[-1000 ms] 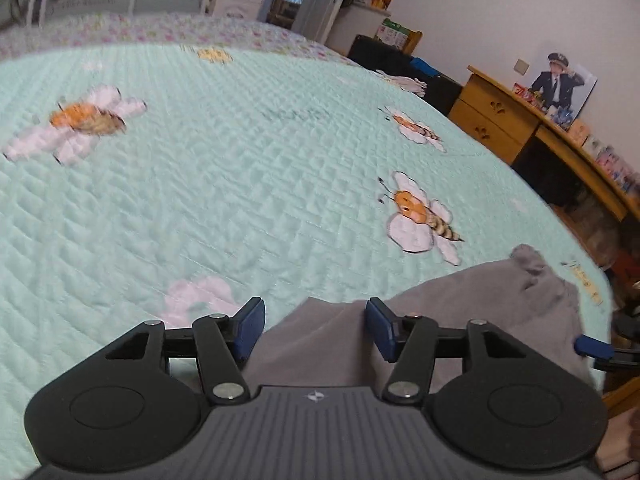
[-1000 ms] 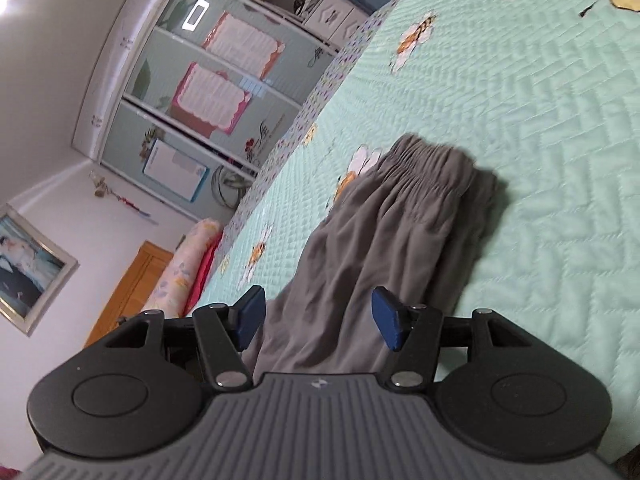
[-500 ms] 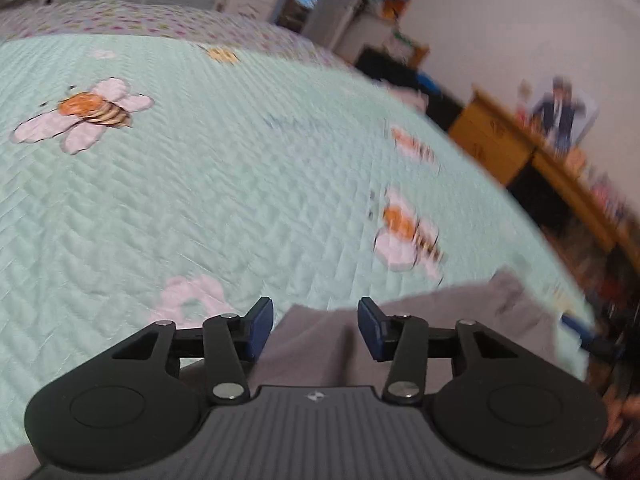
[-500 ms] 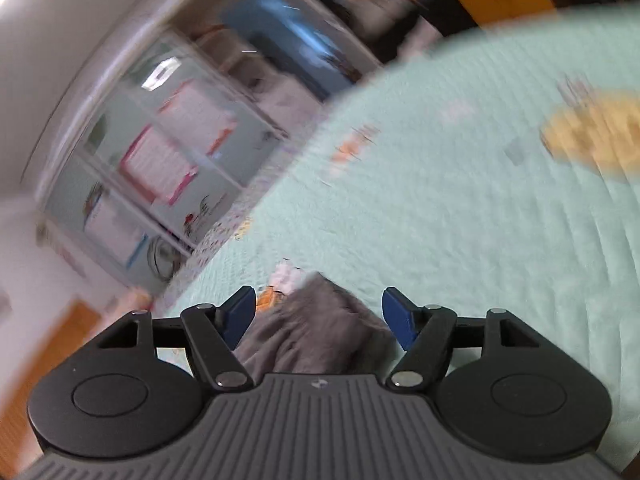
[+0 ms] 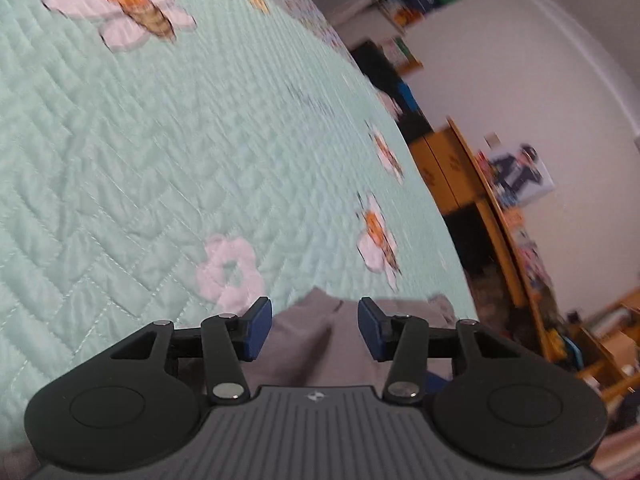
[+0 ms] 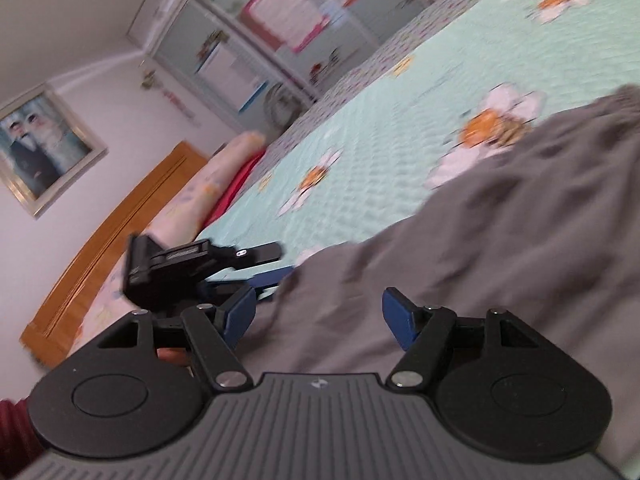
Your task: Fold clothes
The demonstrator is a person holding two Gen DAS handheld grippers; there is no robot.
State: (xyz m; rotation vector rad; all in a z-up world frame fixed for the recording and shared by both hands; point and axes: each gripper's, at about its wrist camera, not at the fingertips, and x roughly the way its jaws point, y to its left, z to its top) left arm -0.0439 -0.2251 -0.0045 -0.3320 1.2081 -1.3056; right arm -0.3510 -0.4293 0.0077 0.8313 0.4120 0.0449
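A grey garment [image 6: 500,216] lies crumpled on the mint quilted bedspread [image 6: 360,120], near its front edge. My right gripper [image 6: 320,314] hovers low over it, open, and the cloth passes below the gap between the blue pads [image 6: 240,312] without being pressed. My left gripper [image 5: 313,326] is open too, with a grey fold [image 5: 316,332] showing between its pads. In the right wrist view the left gripper [image 6: 282,260] sits at the garment's left edge, its lower blue finger [image 6: 272,276] against the cloth. Both views are blurred.
The bedspread [image 5: 140,140] bears bee and flower patches. A wooden desk [image 5: 452,168] with clutter stands past the bed's right side. A wooden headboard [image 6: 120,232], a rolled pillow [image 6: 216,176], a wardrobe [image 6: 280,32] and a dark red sleeve [image 6: 12,420] show in the right wrist view.
Both views have swung and rolled. The left jaws have narrowed a little and the right jaws have widened. The right gripper has moved across the garment, and the left gripper has come into its view.
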